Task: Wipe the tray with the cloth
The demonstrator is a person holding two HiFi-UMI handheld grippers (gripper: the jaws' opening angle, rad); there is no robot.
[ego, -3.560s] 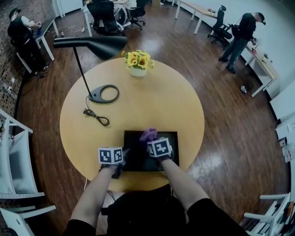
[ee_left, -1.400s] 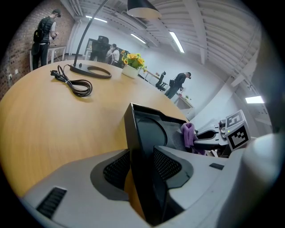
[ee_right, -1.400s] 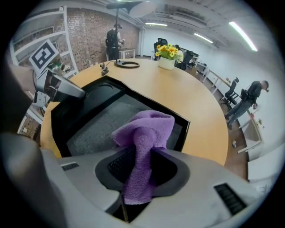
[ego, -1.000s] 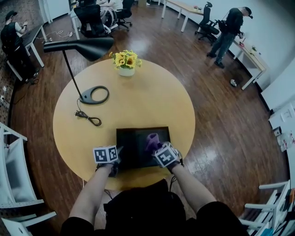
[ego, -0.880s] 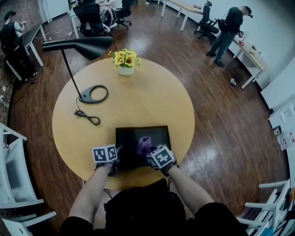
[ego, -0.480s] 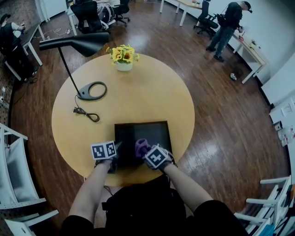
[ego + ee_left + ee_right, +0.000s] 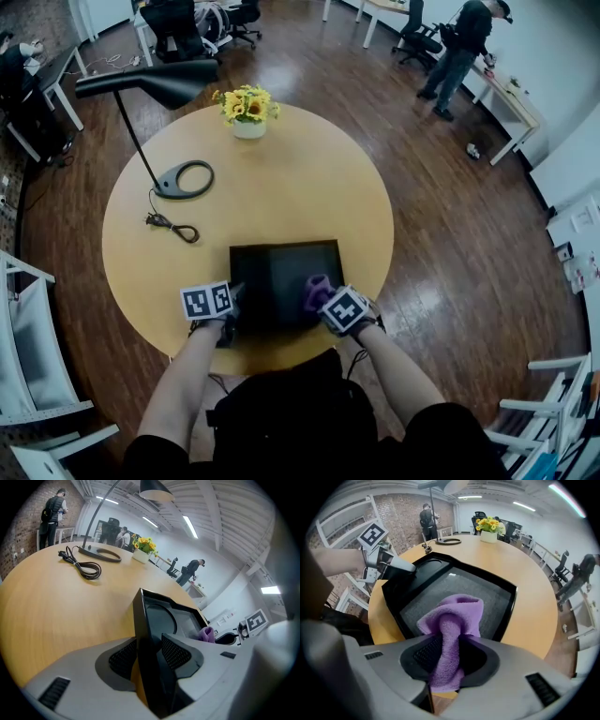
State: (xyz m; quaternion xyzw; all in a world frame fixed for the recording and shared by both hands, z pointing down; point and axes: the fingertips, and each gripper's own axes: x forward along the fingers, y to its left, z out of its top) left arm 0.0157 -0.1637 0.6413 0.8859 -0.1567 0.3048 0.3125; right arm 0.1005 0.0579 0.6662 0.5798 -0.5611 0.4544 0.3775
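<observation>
The left claw [image 7: 150, 654] clamps the tray [image 7: 272, 272] by its 9 o'clock rim. The right claw [image 7: 449, 657] pinches the purple cloth [image 7: 452, 616] at the tray's 5 o'clock corner. The tray lies by the counter [image 7: 300, 178] edge at 6 o'clock, so a hard stroke may drag it off, or the thin fold may slip free. The lamp [image 7: 184, 178], cord [image 7: 172, 226] and flowers [image 7: 247, 105], toward 11 and 12 o'clock, seem well clear.

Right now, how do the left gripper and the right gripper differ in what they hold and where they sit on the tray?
The left gripper is shut on the tray's black rim. The right gripper is shut on the purple cloth.
The left gripper sits at the tray's near-left edge. The right gripper is over the tray's near-right part, with the cloth down on its floor.
Both are closed on something at the tray's near side.
</observation>
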